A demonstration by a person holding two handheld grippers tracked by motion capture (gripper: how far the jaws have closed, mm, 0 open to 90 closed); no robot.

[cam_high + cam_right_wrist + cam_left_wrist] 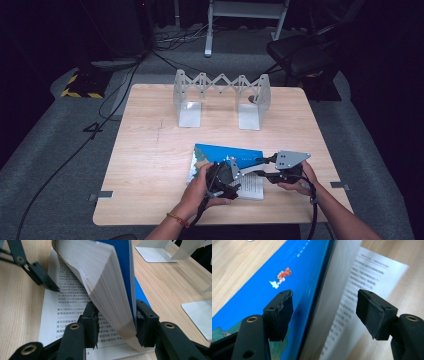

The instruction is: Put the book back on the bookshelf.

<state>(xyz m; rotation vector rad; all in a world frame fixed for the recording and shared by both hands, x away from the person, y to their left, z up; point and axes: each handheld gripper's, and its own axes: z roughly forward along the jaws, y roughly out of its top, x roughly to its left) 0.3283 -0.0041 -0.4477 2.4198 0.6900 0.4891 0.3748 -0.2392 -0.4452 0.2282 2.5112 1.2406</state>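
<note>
1. A wooden table (150,150) holds everything. At its far side, well beyond both grippers, stands a metal book rack (222,95) with two upright ends joined by a zigzag lattice; the space between the ends holds nothing.

2. A blue-covered book (227,155) lies just ahead of the person's hands, near the table's front edge. It is partly open: one printed page (65,302) rests flat on the wood, while the thick block of pages and the blue cover are lifted up off it.

3. The right gripper (115,325) is clamped on the book, one jaw against the page block, the other against the blue cover, near a lower corner.

4. The left gripper (324,312) stands wide apart, straddling the raised edge without touching it; the blue cover sits by one jaw, the printed page beyond the other.

5. Judging by this, the step in hand is gathering the book shut and taking hold of it, probably to stand it in the rack.

6. The next move likely calls for the left jaws to close on the raised edge, catching the loose flat page too, so the book lifts as one piece.
</note>
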